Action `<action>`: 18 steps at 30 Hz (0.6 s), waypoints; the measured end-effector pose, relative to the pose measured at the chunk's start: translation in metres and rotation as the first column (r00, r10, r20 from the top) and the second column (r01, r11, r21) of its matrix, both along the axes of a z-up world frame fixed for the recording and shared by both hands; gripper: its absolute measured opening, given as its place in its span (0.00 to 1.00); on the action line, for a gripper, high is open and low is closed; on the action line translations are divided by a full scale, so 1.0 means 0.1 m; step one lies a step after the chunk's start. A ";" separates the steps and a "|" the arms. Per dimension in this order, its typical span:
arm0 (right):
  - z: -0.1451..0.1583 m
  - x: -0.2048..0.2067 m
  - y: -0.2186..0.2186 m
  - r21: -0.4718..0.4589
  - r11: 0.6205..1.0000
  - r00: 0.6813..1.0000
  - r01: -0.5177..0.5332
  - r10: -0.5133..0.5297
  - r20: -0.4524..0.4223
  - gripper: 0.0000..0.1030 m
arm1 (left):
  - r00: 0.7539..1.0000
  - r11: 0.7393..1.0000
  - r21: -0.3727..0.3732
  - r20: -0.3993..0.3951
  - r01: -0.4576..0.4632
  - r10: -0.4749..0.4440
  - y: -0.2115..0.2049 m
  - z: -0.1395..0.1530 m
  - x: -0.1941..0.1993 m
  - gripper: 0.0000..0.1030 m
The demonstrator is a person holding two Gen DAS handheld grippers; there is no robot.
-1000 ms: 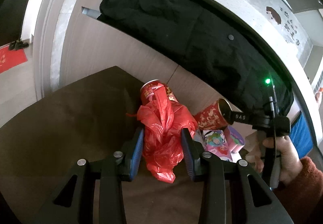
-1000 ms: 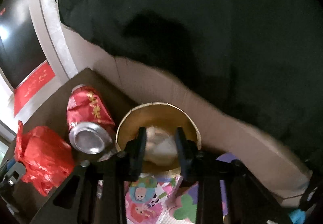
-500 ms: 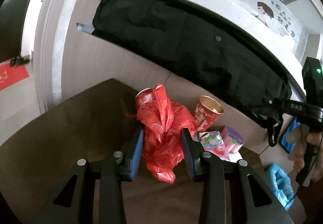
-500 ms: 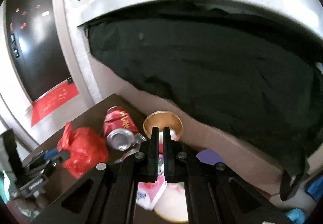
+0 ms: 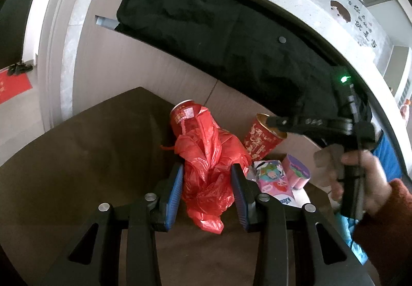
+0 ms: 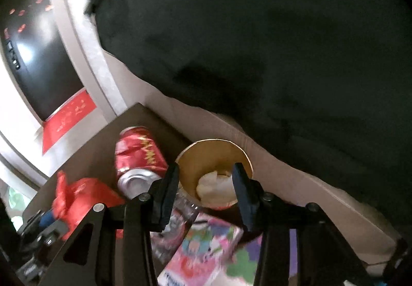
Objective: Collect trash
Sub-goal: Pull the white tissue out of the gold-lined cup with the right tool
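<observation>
Gripping the crumpled red bag (image 5: 209,170), your left tongs (image 5: 207,189) have both blue pads pressed into its plastic above the brown tabletop (image 5: 77,157). Your right tongs (image 6: 206,193) hang tilted down over the gold-lined paper cup (image 6: 213,159), fingers spread apart on either side of its mouth, with white wadded paper (image 6: 215,187) between them inside the cup. Your right hand (image 5: 360,180) grasps the handle, red sleeve at the wrist. Left of the right tongs lies the red can (image 6: 139,157), touching the cup's side; below them sit colourful cartons (image 6: 203,244). Beyond the cup, the tabletop ends at a beige panel (image 6: 270,165) under black cloth (image 6: 257,54).
</observation>
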State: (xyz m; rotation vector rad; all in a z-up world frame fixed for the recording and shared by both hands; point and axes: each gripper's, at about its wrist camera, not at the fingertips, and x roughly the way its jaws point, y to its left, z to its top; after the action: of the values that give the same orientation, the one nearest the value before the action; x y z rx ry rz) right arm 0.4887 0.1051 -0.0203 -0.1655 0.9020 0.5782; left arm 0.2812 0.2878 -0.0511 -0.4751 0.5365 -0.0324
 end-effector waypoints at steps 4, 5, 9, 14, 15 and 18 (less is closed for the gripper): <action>-0.21 -0.08 -0.03 -0.068 0.998 1.000 0.015 -0.016 -0.005 0.33 | 1.000 1.000 -0.029 0.000 -0.001 0.001 0.04 0.01 0.00 0.37; -0.23 -0.17 -0.07 -0.069 0.998 1.000 0.012 -0.011 0.009 0.32 | 1.000 0.999 -0.033 0.000 0.001 -0.001 0.04 0.01 0.00 0.37; -0.38 -0.33 -0.12 -0.130 0.991 1.000 -0.007 0.004 -0.018 0.33 | 1.000 0.999 -0.029 -0.001 0.018 -0.018 0.02 0.01 0.01 0.37; -0.35 -0.48 -0.21 -0.119 0.993 1.000 -0.016 0.015 -0.009 0.18 | 1.000 1.000 -0.021 -0.011 0.023 -0.023 0.02 -0.01 0.03 0.37; -0.34 -0.54 -0.21 -0.149 0.989 1.000 -0.018 0.020 0.014 0.05 | 1.000 1.000 -0.020 -0.013 0.022 -0.022 0.02 -0.02 0.04 0.37; -0.26 -0.71 -0.29 -0.145 0.989 0.996 -0.037 0.048 0.075 0.03 | 1.000 1.000 -0.012 -0.012 0.026 -0.026 0.00 -0.01 0.04 0.37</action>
State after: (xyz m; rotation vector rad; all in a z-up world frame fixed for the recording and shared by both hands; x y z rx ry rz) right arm 0.4179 0.0762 -0.0464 -0.3357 0.8657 0.5429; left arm 0.2849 0.2877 -0.0517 -0.4802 0.5547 -0.0577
